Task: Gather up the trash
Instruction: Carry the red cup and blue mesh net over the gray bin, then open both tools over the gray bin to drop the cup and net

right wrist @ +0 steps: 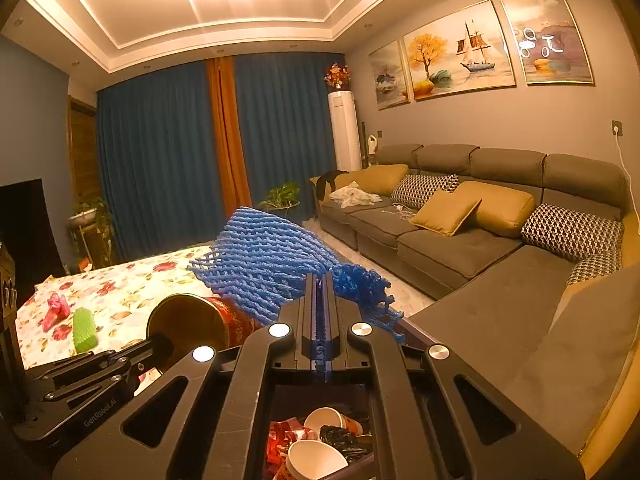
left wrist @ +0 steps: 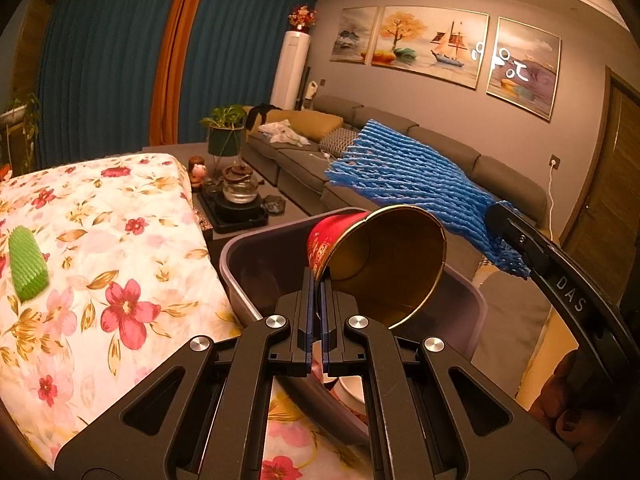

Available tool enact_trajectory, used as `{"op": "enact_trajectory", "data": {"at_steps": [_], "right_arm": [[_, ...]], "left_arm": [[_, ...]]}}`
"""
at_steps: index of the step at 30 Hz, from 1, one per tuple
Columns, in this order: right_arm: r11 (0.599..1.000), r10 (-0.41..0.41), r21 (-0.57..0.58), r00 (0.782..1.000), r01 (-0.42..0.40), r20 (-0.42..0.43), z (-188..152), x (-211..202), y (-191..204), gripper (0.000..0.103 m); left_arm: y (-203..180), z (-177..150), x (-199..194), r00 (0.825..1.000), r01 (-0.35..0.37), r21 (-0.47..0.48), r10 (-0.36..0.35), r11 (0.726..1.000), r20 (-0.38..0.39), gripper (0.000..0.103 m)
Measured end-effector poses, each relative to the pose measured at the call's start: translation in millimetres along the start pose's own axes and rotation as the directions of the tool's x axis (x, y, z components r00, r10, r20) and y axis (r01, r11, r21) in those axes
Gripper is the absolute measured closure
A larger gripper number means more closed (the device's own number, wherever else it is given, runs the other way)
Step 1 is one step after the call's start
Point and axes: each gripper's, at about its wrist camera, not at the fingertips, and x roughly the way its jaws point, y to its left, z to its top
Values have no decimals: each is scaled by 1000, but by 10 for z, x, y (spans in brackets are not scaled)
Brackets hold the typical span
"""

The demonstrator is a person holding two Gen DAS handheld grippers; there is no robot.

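Observation:
My left gripper [left wrist: 319,280] is shut on the rim of a red paper cup [left wrist: 380,260] with a gold inside, lying on its side over a grey bin [left wrist: 240,272]. My right gripper [right wrist: 319,280] is shut on a blue foam fruit net [right wrist: 264,264], which sticks out to the left above the cup [right wrist: 208,320]. In the left wrist view the same net [left wrist: 408,184] hangs over the bin's far right, pinched by the right gripper [left wrist: 504,236]. Below the right gripper the bin holds white paper cups [right wrist: 316,456], red wrappers and black plastic.
A table with a floral cloth [left wrist: 100,260] bears a green foam net [left wrist: 26,264] and, in the right wrist view, a pink wrapper [right wrist: 56,310]. A grey sofa [right wrist: 480,248] with cushions runs along the right wall. A tea tray [left wrist: 236,200] and a potted plant stand beyond the table.

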Motion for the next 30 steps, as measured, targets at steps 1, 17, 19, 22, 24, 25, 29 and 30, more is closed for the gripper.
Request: {"op": "enact_trajectory", "data": {"at_steps": [1, 17, 19, 22, 24, 25, 29, 30], "right_arm": [[1000, 3, 1, 1000, -3, 1, 8, 7, -7, 99], [1000, 5, 13, 1000, -6, 22, 23, 14, -64, 57], [1000, 5, 18, 1000, -5, 24, 28, 5, -74, 56], [1000, 5, 19, 999, -6, 32, 29, -10, -84, 52], [1000, 2, 16, 999, -3, 37, 30, -25, -84, 49], [1000, 2, 17, 999, -3, 38, 31, -29, -82, 48], [1000, 4, 21, 999, -5, 45, 29, -40, -78, 38], [1000, 6, 23, 999, -7, 44, 25, -40, -68, 34]], "left_arm": [[-1, -4, 2, 1000, 0, 0, 0, 1000, -1, 101], [-37, -36, 43, 1000, 24, 29, -24, 999, -18, 86], [-49, -49, 33, 999, 32, 34, -31, 999, -15, 64], [-32, -67, -13, 999, 31, 26, -32, 999, 4, 41], [4, -66, -43, 1000, 15, 19, -15, 1000, 13, 31], [25, -65, -64, 1000, 7, 12, -7, 1000, 19, 27], [158, -57, -193, 999, -32, -21, 33, 999, 37, 19], [202, -55, -226, 998, -44, -27, 45, 999, 41, 18]]}}
